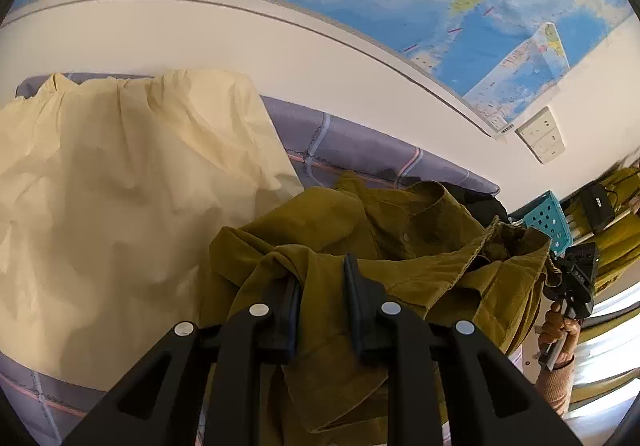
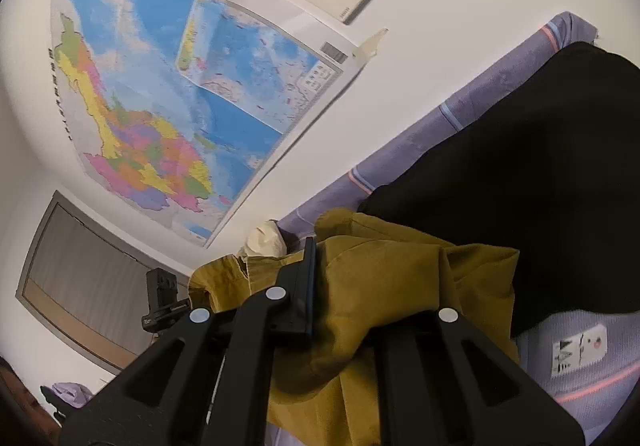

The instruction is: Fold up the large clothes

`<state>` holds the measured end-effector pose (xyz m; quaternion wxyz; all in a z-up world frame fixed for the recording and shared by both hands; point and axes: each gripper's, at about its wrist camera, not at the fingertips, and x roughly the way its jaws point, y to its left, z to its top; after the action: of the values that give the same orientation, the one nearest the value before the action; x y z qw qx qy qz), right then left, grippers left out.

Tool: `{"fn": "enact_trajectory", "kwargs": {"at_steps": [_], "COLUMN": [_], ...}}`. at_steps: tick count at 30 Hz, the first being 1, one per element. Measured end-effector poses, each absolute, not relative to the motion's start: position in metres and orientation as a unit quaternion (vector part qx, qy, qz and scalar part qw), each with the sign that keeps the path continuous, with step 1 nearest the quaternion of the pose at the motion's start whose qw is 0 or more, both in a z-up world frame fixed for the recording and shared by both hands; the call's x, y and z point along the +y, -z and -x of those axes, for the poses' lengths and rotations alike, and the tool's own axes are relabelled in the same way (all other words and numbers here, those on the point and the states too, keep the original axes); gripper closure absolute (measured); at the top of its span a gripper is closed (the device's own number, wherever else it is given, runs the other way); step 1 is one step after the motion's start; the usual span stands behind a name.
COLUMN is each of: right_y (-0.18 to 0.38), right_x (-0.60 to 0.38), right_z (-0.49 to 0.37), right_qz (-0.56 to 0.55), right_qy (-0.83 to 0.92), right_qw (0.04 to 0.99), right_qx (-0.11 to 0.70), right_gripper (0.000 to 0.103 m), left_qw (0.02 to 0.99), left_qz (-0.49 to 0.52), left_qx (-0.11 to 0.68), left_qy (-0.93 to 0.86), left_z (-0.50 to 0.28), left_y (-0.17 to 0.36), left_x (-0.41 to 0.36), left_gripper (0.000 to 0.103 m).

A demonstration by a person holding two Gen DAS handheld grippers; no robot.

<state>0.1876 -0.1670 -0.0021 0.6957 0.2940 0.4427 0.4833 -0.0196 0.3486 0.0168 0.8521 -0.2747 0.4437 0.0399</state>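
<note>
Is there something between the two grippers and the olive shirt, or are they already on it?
Nothing visible stands between them. The left gripper has the olive shirt bunched between its fingers, and the shirt drapes over the right gripper, hiding one finger.

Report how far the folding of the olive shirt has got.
Done: nothing looks folded. The olive shirt is bunched, its collar loose.
In hand: the left gripper and the right gripper each have olive cloth between the fingers, apparently gripped, lifting it over the purple bedsheet.
Left: spread it flat and make every fold. The cream garment and the black garment lie unfolded too.
</note>
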Motion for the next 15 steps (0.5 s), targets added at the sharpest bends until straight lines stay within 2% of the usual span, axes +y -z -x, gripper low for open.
{"fn": "enact_trajectory", "kwargs": {"at_steps": [10, 15], "right_y": [0.026, 0.035], "right_x": [-0.155, -0.147], "right_z": [-0.205, -0.212], "right_qz": [-0.297, -0.294], "right_qy": [-0.465, -0.453], "right_qw": [0.689, 0.689], "right_qx": [0.469, 0.483], "right_gripper": [0.094, 0.094], "left_qw": [0.847, 0.844], "left_qz": [0.277, 0.302], "left_qx": [0.451, 0.442], "left_qy": [-0.051, -0.039], "left_z": [0.010, 0.013], "left_y": [-0.006, -0.007], "left_x": [0.352, 0.357], "left_gripper": [0.082, 0.078]}}
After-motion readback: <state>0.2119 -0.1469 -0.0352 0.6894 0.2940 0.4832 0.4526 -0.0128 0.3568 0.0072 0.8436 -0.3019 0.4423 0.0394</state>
